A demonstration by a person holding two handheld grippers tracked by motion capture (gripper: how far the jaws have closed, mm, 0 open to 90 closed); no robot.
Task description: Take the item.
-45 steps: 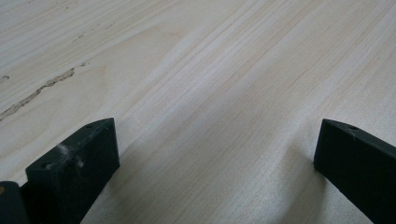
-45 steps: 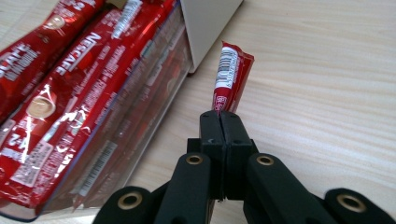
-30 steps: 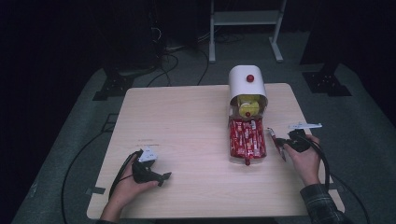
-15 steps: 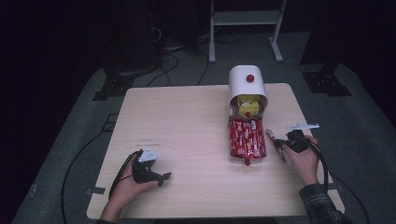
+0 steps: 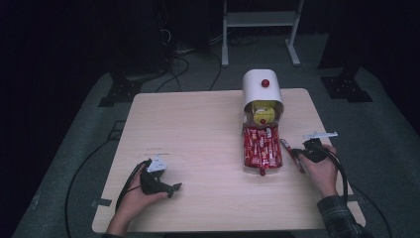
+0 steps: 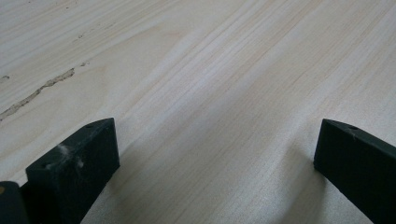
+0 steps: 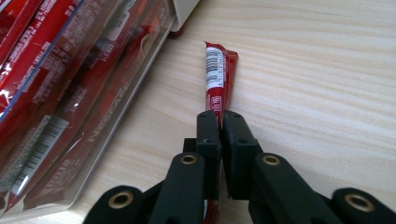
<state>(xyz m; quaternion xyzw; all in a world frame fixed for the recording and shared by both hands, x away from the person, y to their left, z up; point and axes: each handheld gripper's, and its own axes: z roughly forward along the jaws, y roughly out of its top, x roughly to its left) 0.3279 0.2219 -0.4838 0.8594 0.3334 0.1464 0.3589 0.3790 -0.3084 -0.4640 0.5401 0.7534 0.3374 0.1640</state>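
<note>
A clear tray (image 5: pixel 246 163) (image 7: pixel 100 142) of several red coffee sticks (image 5: pixel 261 148) (image 7: pixel 51 88) lies in front of a white dispenser (image 5: pixel 261 88) with a red knob, at the table's right. One red stick (image 7: pixel 217 77) (image 5: pixel 288 149) lies on the wood just right of the tray, with my right gripper (image 7: pixel 221 119) (image 5: pixel 298 156) shut on its near end. Near the front left of the table my left gripper (image 5: pixel 173 189) (image 6: pixel 215 154) rests on bare wood, open, nothing between its jaws.
The wooden table (image 5: pixel 198 134) has wide bare wood between the two hands. A yellow round thing (image 5: pixel 263 115) shows in the dispenser's mouth. Black cables (image 5: pixel 84 168) trail on the grey floor to the left, and a white stand (image 5: pixel 257 20) is behind the table.
My right gripper with the red stick has slid slightly toward the front edge, away from the dispenser. The left gripper has not moved.
</note>
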